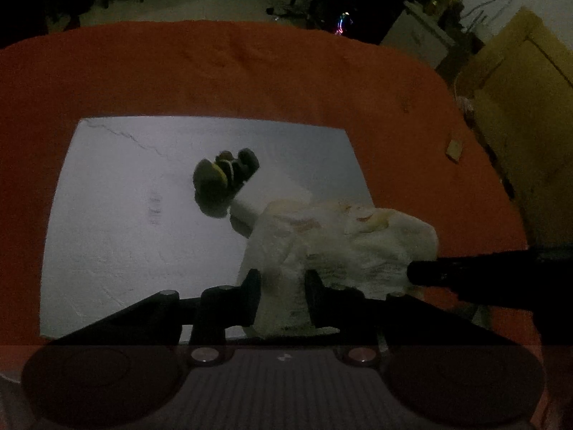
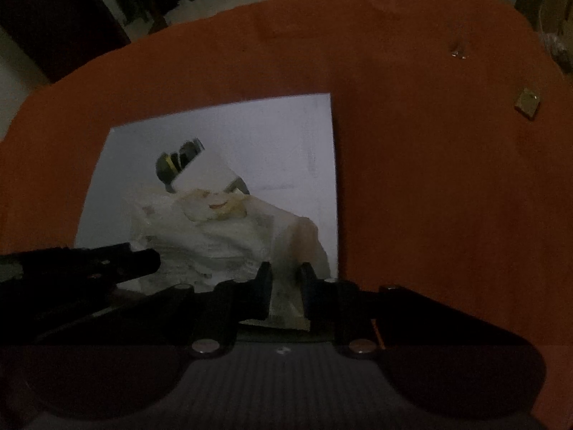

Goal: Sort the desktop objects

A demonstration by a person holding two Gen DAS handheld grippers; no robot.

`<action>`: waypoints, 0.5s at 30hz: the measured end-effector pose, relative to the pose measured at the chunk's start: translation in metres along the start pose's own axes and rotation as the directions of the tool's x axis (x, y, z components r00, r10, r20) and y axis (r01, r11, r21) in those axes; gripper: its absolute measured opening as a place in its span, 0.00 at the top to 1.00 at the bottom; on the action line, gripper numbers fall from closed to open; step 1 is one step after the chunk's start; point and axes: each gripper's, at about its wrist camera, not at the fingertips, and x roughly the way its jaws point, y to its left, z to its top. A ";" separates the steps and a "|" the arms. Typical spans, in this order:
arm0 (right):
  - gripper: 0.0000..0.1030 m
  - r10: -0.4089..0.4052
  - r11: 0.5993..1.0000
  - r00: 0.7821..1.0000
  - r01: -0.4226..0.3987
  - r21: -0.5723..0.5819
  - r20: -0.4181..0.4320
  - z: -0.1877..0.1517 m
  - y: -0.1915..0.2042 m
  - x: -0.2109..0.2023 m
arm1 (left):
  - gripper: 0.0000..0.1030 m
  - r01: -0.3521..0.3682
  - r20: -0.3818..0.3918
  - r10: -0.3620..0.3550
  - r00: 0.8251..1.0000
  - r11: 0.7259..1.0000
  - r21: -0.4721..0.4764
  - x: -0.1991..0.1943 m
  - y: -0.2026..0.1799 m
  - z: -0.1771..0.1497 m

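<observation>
A crumpled white cloth point(image 1: 343, 243) with faint orange print lies on the near right part of a pale grey mat point(image 1: 125, 222). My left gripper point(image 1: 283, 286) is shut on the cloth's near left edge, with fabric pinched between its black fingers. My right gripper point(image 2: 286, 283) is shut on the cloth point(image 2: 232, 236) at its near right corner, and its tip also shows in the left wrist view as the right gripper point(image 1: 426, 272). Behind the cloth sits a dark lumpy object with yellow bits point(image 1: 222, 179), partly hidden by a white piece in the right wrist view point(image 2: 172, 165).
The mat point(image 2: 272, 132) rests on an orange tablecloth point(image 1: 250, 71) covering the table. A small tan square point(image 2: 527, 102) and a tiny shiny scrap point(image 2: 458, 53) lie on the tablecloth to the right. Dim room, furniture and a yellow door point(image 1: 519, 82) beyond the table's edges.
</observation>
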 end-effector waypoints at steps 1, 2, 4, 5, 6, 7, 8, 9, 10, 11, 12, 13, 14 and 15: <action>0.82 0.015 1.000 1.000 -0.015 0.003 0.004 0.002 0.000 -0.003 | 0.78 0.001 0.007 -0.001 1.000 1.000 -0.006 -0.002 0.001 0.001; 0.82 0.023 1.000 1.000 -0.023 0.000 0.011 0.004 0.001 -0.006 | 0.78 0.003 0.009 -0.003 1.000 1.000 -0.011 -0.005 0.002 0.003; 0.83 0.032 0.999 0.999 -0.032 -0.012 0.025 0.006 0.004 -0.011 | 0.78 0.005 0.022 -0.004 1.000 1.000 -0.019 -0.010 0.004 0.005; 0.83 0.034 0.999 0.999 -0.034 -0.021 0.030 0.006 0.005 -0.012 | 0.78 0.004 0.024 -0.004 1.000 1.000 -0.016 -0.011 0.004 0.006; 0.84 0.034 0.999 0.999 -0.034 -0.025 0.029 0.007 0.007 -0.013 | 0.78 0.000 0.028 0.000 1.000 1.000 -0.012 -0.012 0.004 0.007; 0.86 0.037 0.999 0.999 -0.037 -0.029 0.023 0.006 0.009 -0.012 | 0.78 -0.004 0.030 0.005 1.000 1.000 -0.008 -0.012 0.004 0.007; 0.87 0.039 0.999 0.999 -0.039 -0.030 0.020 0.006 0.010 -0.011 | 0.78 -0.004 0.029 0.005 1.000 1.000 -0.010 -0.012 0.005 0.008; 0.87 0.041 0.999 0.999 -0.040 -0.030 0.016 0.005 0.012 -0.010 | 0.87 -0.004 0.029 0.005 1.000 1.000 -0.013 -0.012 0.005 0.008; 0.88 0.044 0.999 0.999 -0.043 -0.033 0.011 0.005 0.014 -0.009 | 0.88 -0.002 0.028 0.002 1.000 1.000 -0.020 -0.012 0.005 0.007; 0.88 0.049 0.998 0.999 -0.049 -0.037 0.006 0.005 0.016 -0.007 | 0.88 0.005 0.023 -0.005 1.000 1.000 -0.023 -0.012 0.006 0.007; 0.89 0.050 0.998 0.999 -0.050 -0.043 0.004 0.005 0.019 -0.006 | 0.88 0.007 0.017 -0.007 1.000 1.000 -0.016 -0.012 0.005 0.005; 0.89 0.042 0.998 0.999 -0.041 -0.051 0.004 0.004 0.021 -0.005 | 0.88 0.002 0.013 -0.002 1.000 1.000 -0.006 -0.011 0.004 0.004; 0.89 0.023 0.998 1.000 -0.024 -0.065 -0.004 0.003 0.024 -0.001 | 0.88 -0.022 0.010 0.022 1.000 1.000 0.012 -0.009 0.002 0.002; 0.89 0.011 0.997 1.000 -0.012 -0.074 -0.017 0.003 0.024 0.004 | 0.88 -0.043 0.008 0.043 0.999 0.999 0.024 -0.007 0.002 0.001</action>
